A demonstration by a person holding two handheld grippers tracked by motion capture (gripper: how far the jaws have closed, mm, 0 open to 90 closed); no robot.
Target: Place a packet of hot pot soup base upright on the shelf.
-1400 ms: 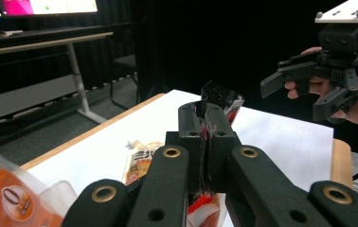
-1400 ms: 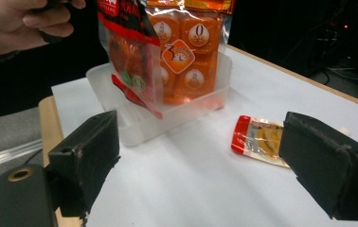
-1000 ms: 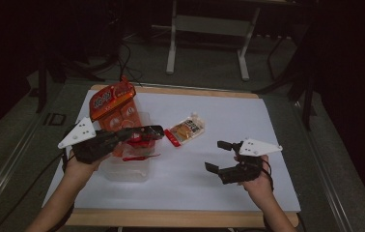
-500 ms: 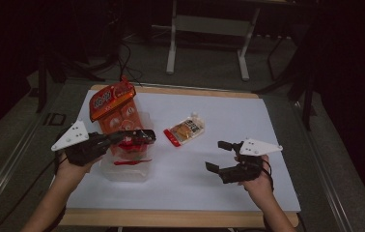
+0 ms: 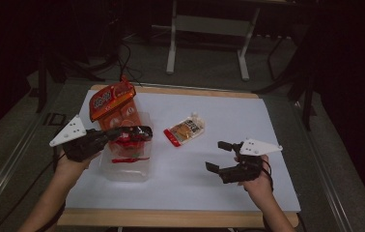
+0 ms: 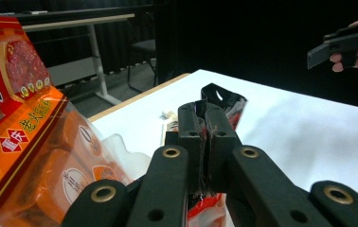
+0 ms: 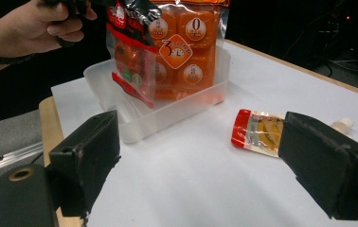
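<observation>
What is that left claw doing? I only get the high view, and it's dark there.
Observer: The left gripper is shut on a small red and black packet, seen in its own view.
Operator: Is that packet in the tub yet?
Observer: The right gripper view shows it hanging above the clear tub, in front of the big orange bag standing inside.
Operator: And the other claw?
Observer: The right gripper is open and holds nothing; its own view shows a pouch lying flat on the white sheet between its jaws' line of sight.
</observation>
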